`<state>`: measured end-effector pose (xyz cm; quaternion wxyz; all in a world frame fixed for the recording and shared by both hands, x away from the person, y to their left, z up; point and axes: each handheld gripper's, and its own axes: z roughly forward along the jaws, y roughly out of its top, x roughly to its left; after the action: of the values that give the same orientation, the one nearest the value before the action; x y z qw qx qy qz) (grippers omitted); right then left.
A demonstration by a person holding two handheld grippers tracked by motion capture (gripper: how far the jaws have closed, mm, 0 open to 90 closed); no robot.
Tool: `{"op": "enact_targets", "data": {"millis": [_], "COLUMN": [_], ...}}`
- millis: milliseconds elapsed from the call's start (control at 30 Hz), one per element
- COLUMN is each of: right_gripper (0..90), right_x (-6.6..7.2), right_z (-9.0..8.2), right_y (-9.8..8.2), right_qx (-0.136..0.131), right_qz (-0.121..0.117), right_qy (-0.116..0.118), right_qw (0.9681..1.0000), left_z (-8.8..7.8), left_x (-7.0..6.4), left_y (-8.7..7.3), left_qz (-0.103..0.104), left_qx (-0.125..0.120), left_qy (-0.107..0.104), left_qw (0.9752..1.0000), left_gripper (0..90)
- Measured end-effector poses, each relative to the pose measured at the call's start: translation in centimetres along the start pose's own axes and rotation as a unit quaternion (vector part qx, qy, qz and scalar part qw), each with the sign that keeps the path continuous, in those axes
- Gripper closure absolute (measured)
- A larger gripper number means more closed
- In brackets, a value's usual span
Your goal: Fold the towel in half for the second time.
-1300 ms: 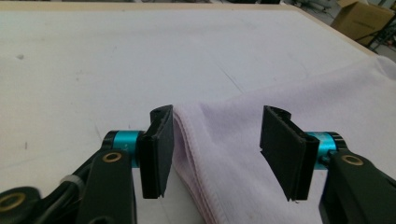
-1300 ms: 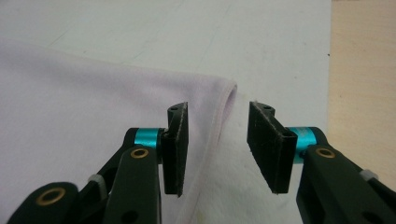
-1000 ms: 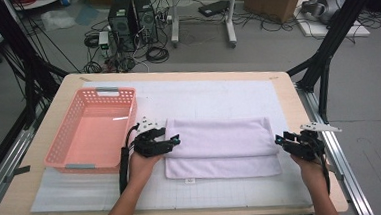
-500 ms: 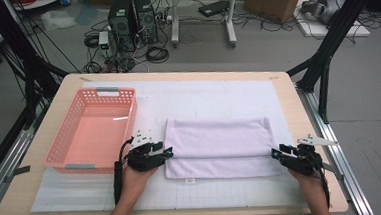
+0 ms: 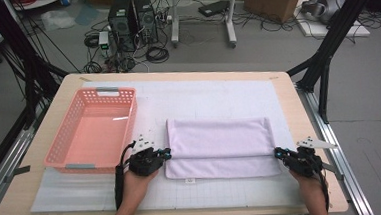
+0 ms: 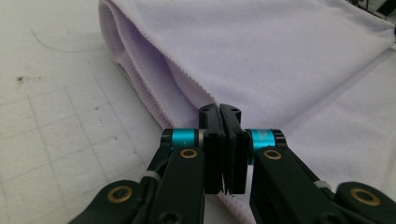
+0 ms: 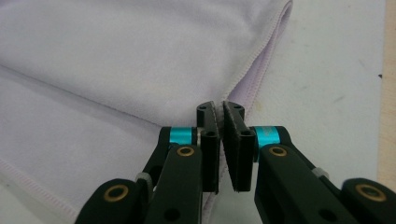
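Towel: a pale lilac folded towel (image 5: 220, 148) lies flat on the white mat (image 5: 218, 98), centre-near on the tabletop (image 5: 287, 89).
Left gripper (image 5: 165, 153): fingers clenched on the towel's left edge.
Right gripper (image 5: 277, 153): fingers clenched on the towel's right edge.
Basket: pink basket (image 5: 93, 129), left of the towel.

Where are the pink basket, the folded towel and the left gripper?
pink basket (image 5: 61, 151): high view, its left wall.
folded towel (image 5: 219, 138): high view, middle of the top layer.
left gripper (image 5: 167, 152): high view, between its tips at the towel's left edge.
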<state>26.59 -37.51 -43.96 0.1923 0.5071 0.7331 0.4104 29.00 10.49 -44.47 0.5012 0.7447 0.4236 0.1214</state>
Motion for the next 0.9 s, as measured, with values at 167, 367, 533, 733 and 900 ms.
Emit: {"op": "enact_targets", "data": {"millis": [167, 367, 533, 733, 900], "right_gripper": [85.4, 85.5, 85.5, 83.3, 66.4], "right_x": [0.0, 0.5, 1.0, 1.2, 0.9], "right_z": [-1.5, -3.4, -4.7, -5.2, -5.2], "right_y": [-0.3, -0.7, -1.9, -3.1, -2.7], "right_qx": [-0.011, -0.017, -0.009, 0.010, -0.017], "right_qz": [0.008, 0.004, 0.004, 0.005, 0.027], "right_qy": [0.018, 0.028, 0.036, 0.036, 0.029], "right_qw": [0.9998, 0.9995, 0.9993, 0.9993, 0.9991], "left_z": [-1.6, -3.5, -4.6, -4.5, -4.3], "left_x": [-0.4, -1.2, -1.8, -2.3, -2.1], "left_y": [-0.1, -1.0, -1.9, -3.0, -2.0], "left_qz": [-0.007, -0.007, -0.004, 0.019, 0.020], "left_qx": [-0.020, -0.030, -0.029, -0.001, -0.049], "left_qy": [-0.015, -0.028, -0.034, -0.029, 0.000], "left_qw": [0.9997, 0.9991, 0.9990, 0.9994, 0.9986], "left_gripper": [87.8, 87.7, 87.7, 85.6, 49.4]}}
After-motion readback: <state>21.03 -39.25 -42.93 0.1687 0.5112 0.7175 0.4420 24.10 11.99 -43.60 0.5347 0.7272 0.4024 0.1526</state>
